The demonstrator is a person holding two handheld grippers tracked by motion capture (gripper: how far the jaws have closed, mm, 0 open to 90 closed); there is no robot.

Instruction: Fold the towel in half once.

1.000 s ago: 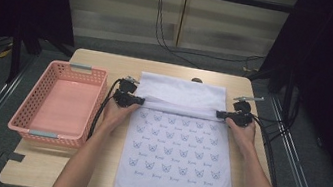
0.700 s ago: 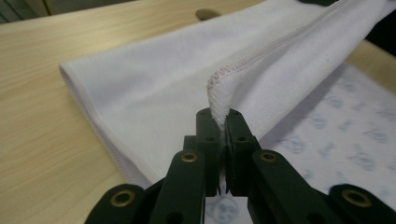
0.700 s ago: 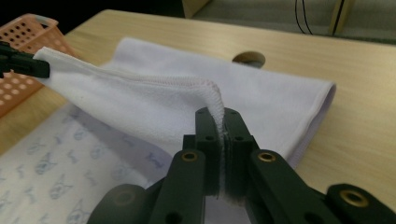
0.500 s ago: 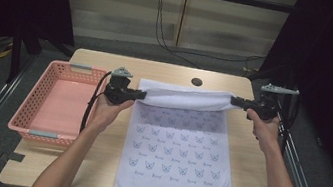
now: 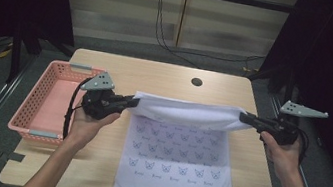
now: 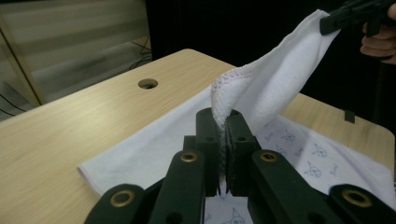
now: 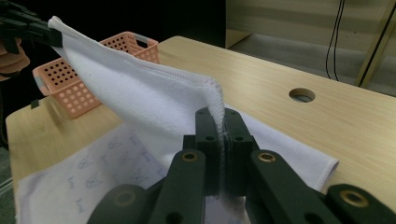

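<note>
A second ago both of your grippers sat low on the far edge of the towel point(image 5: 178, 166), at its two far corners, with the cloth flat on the table point(image 5: 167, 76). Since then you have lifted both corners up and drawn them apart, so the far edge now hangs taut in the air as a white band between your hands, while the near part of the towel, the side printed with small blue figures, still lies flat on the table. I read this as the opening of a fold: the far edge is up and free to be carried toward the near edge. Nothing has been laid over yet.

Your left gripper point(image 5: 128, 101) is clenched on the towel's far left corner; in the left gripper view the hemmed corner point(image 6: 223, 100) is pinched between the black jaws, which stand nearly together. Your right gripper point(image 5: 245, 117) is likewise clamped on the far right corner, the stitched edge point(image 7: 215, 100) squeezed between its jaws.

The pink basket point(image 5: 43, 104) stands to the left of the towel, just beside your left hand point(image 5: 86, 124), apart from the cloth.
</note>
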